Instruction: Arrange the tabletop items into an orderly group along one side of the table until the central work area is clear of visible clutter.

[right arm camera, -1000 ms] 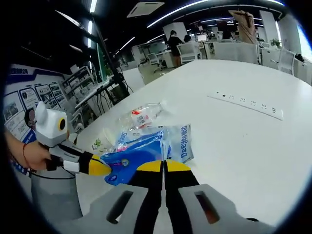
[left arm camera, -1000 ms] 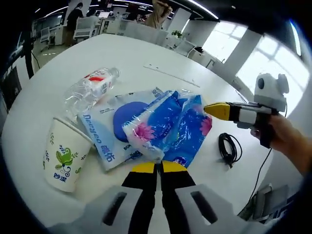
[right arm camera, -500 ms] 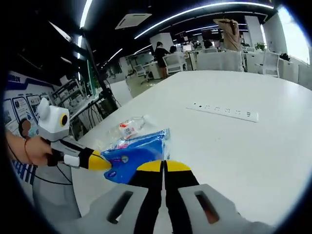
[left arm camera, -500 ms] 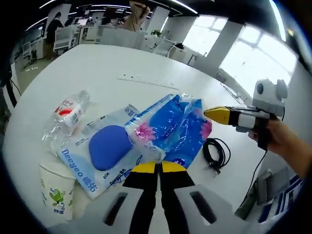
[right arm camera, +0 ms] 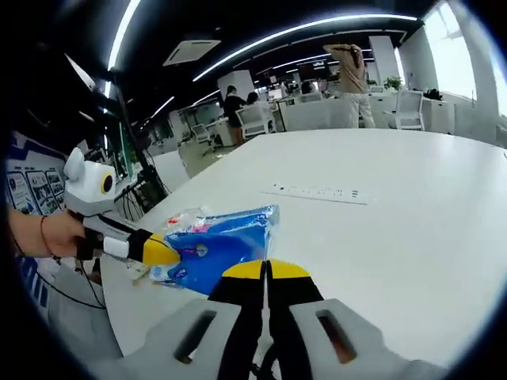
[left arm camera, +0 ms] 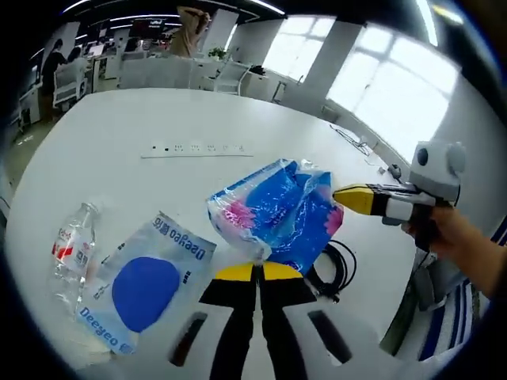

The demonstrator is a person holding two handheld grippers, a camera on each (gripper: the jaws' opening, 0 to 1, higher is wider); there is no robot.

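While both grippers are clenched, the blue tissue pack point(left arm camera: 277, 212) is seen pinched at its edges between the left gripper point(left arm camera: 255, 271) and the right gripper point(left arm camera: 354, 199), raised above the white counter point(left arm camera: 103, 134). At eight o'clock a flat Deeyeo pouch point(left arm camera: 146, 281) and a plastic bottle point(left arm camera: 70, 249) are laid; a black cable point(left arm camera: 337, 269) is coiled at four o'clock.

The blue pack point(left arm camera: 277, 214) hides part of the black cable point(left arm camera: 337, 269) beneath it.

Office chairs point(right arm camera: 253, 119) and a standing person point(right arm camera: 348, 75) behind the table.
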